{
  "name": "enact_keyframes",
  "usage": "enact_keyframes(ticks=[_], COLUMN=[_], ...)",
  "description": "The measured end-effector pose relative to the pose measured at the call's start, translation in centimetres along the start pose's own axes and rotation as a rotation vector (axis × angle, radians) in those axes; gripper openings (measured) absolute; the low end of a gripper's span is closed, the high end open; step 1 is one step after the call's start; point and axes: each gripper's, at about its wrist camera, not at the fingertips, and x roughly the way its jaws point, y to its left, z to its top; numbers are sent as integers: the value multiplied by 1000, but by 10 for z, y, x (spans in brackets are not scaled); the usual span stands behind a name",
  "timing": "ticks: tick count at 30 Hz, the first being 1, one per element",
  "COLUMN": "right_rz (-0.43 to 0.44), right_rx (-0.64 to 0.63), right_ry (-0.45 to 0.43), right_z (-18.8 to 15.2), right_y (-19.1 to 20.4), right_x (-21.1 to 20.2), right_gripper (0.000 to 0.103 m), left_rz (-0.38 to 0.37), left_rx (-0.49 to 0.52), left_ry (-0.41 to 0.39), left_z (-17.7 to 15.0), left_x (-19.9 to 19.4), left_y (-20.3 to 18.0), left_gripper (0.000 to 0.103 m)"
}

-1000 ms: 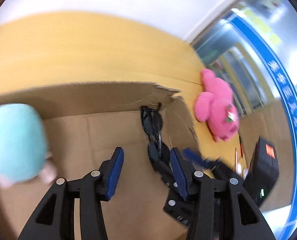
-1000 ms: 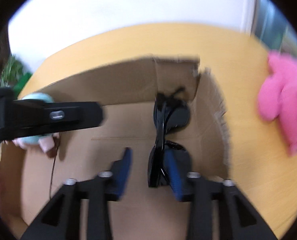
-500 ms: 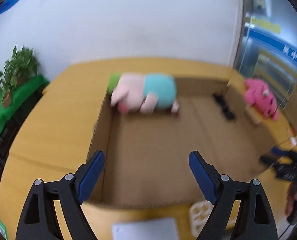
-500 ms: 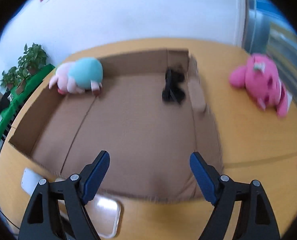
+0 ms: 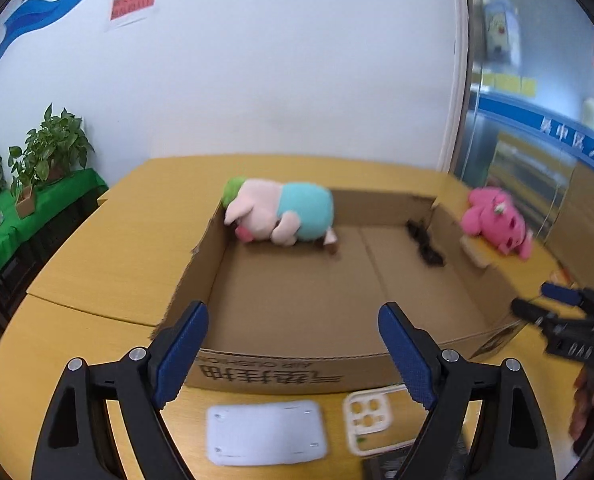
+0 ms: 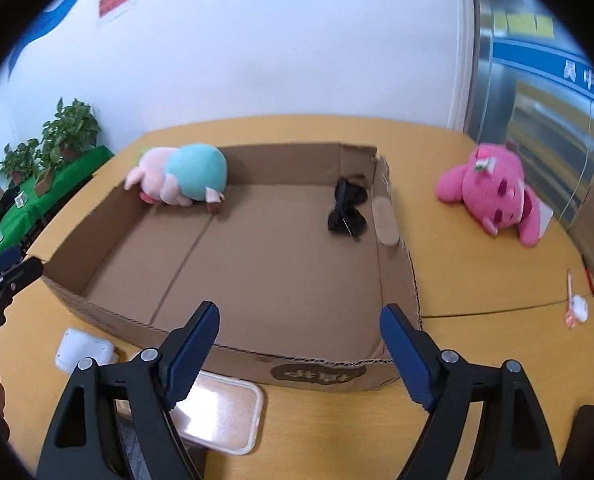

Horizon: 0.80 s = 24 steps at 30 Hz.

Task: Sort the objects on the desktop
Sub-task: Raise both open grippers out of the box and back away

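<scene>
A shallow cardboard box (image 5: 297, 360) (image 6: 233, 344) lies on the yellow table. Inside it, a pink-and-teal plush pig (image 5: 281, 216) (image 6: 181, 176) rests in the far left corner and black sunglasses (image 5: 425, 246) (image 6: 347, 208) in the far right corner. A pink plush bear (image 5: 497, 222) (image 6: 493, 192) lies on the table right of the box. My left gripper (image 5: 293, 354) is open and holds nothing, hovering over the box's near wall. My right gripper (image 6: 299, 350) is likewise open above the near wall with nothing between its pads.
In front of the box lie a white flat pad (image 5: 265, 434) (image 6: 83, 350), a white phone case (image 5: 373, 414) and a cream case (image 6: 221, 412). Small items (image 6: 577, 304) sit at the table's right. Potted plants (image 5: 49, 152) stand on a green shelf to the left.
Both grippers opened wide and pulled back out of the box to its near side, leaving the plush pig and the sunglasses inside. The left view swung from the right corner to face the whole box.
</scene>
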Motion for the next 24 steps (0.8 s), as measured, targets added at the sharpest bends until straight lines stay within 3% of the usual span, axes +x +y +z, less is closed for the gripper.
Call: enact_keyframes(ticks=[6,8,9,10,11,12,14,15,16,17,18,19,20,24], right_rz=[6,-28,-51,-69,-68,-30,10,6,6,7,13,13,13,22], right_rx=[-37,-43,-42,-37,-27,-9,7,1,-7,-6,1,8,20,48], right_ry=[-66,-94,-120,-137,-141,-123,-101,-101,-98,-92,-83,-88,-106,-81], right_z=[-6,-9,-10,-10,-9,-7,-6,-6,-7,-7,-8,-9,-10,-10], right_y=[18,22,22,23,22,20,18,19,21,22,21,21,20,15], right_x=[-35,-42,-46,-48,-49,-48,-45,-44,-43,-43,-41,-41,-43,-36], right_gripper=[83,80,73,62,26,2,3,4,8,28,61,76,84,84], left_rz=[-40,-79,-94,-103,-89,-65,-26,-16,-18,-30,-39,-49,-61,-77], left_rx=[-68,-67,-69,-81,-90,-80,-39,-39,-45,-59,-78,-104,-122,-138], left_ry=[-24,6,53,87,102,103,88,79,73,64,48,29,27,87], left_z=[4,5,6,6,5,4,1,0,-1,-1,-1,-2,-2,-4], left_x=[-33,-33,-28,-24,-22,-22,-26,-28,-28,-28,-29,-31,-31,-17], left_y=[-10,-10,-10,-8,-7,-8,-14,-15,-14,-13,-11,-8,-6,1], left_gripper=[87,39,3,0,0,0,2,19,57,75,91,89,89,89])
